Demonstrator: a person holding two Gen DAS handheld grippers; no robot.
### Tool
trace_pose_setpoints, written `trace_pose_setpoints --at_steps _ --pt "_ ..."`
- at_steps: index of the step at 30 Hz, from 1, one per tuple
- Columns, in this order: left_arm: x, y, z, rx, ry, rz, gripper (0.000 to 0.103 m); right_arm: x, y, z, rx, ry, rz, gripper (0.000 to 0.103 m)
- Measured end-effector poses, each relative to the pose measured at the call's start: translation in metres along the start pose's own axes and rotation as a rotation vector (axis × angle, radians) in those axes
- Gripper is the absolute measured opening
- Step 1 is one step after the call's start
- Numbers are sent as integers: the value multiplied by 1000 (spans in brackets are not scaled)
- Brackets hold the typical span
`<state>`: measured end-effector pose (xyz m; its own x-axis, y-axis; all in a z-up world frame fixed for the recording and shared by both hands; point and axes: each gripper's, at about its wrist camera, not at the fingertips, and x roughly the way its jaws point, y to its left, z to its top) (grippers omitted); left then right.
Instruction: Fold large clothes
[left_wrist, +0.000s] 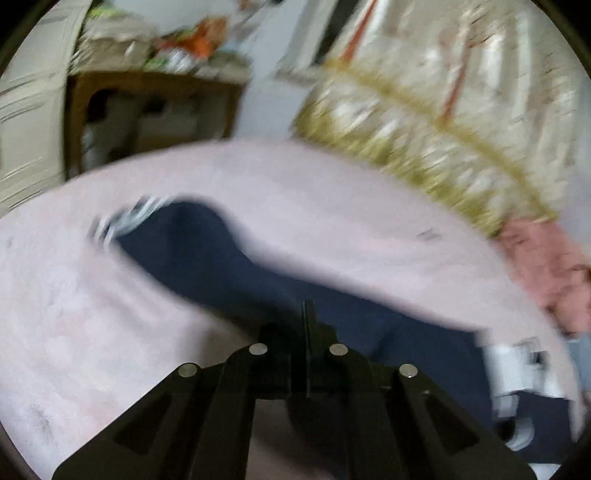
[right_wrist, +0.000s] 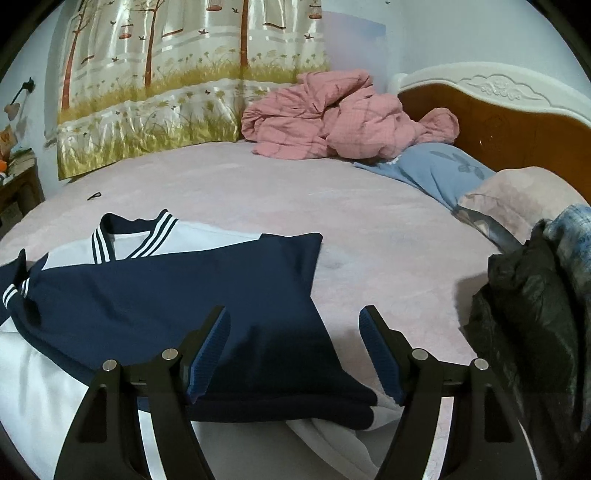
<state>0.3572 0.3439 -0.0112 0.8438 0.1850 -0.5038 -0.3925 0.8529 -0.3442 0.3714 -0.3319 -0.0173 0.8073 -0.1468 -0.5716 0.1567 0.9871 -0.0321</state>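
A navy and white jacket (right_wrist: 177, 295) with a striped collar (right_wrist: 155, 232) lies on the pink bed sheet (right_wrist: 388, 236); a navy part is folded across its white body. My right gripper (right_wrist: 295, 317) is open and empty, hovering over the jacket's near navy edge. In the blurred left wrist view, my left gripper (left_wrist: 306, 306) has its fingers pressed together on a navy fold of the jacket (left_wrist: 236, 266), lifted over the sheet (left_wrist: 332, 206). A striped cuff (left_wrist: 129, 218) shows at the fold's far end.
A crumpled pink quilt (right_wrist: 332, 118) and a blue pillow (right_wrist: 436, 170) lie at the head of the bed, by the wooden headboard (right_wrist: 517, 125). A dark jacket and plaid cloth (right_wrist: 535, 295) are piled at right. A printed curtain (right_wrist: 166, 85) hangs behind.
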Motion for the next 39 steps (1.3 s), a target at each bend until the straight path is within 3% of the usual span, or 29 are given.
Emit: trace_pose_setpoints --at_steps 4,8,12,16,19,21,24,26,28,30,32,36,39 --pt "-63 -75 -1 123 -84 -179 3 -1 0 -1 7 -6 -13 74" --pt "-87 -166 -42 240 -14 -362 3 2 3 -2 -7 13 -21 74" --pt "-60 -238 -103 419 135 -360 3 2 2 -2 0 15 -17 74" --pt "-15 -252 -146 509 275 -298 4 3 4 -3 7 15 0 74" --pt "-10 -243 -150 478 320 -323 17 5 8 -5 -4 28 11 74" --pt "-20 -239 -147 475 293 -316 49 9 11 -7 -13 44 3 74" --pt "-64 -222 -144 481 196 -355 76 6 11 -7 -15 39 8 74" --pt "-90 -204 -126 405 117 -431 86 2 10 -6 -9 26 5 74" --pt "-108 -179 -101 281 37 -465 88 0 9 -6 1 22 8 74" --pt "-111 -153 -83 202 -33 -378 93 0 9 -7 5 22 11 74" --pt "-93 -126 -68 133 -3 -279 93 0 8 -6 4 24 9 74" --pt "-26 -65 -59 -28 281 -28 93 1 6 -7 7 37 12 74" --pt "3 -36 -64 -114 384 17 93 0 5 -6 1 26 13 74"
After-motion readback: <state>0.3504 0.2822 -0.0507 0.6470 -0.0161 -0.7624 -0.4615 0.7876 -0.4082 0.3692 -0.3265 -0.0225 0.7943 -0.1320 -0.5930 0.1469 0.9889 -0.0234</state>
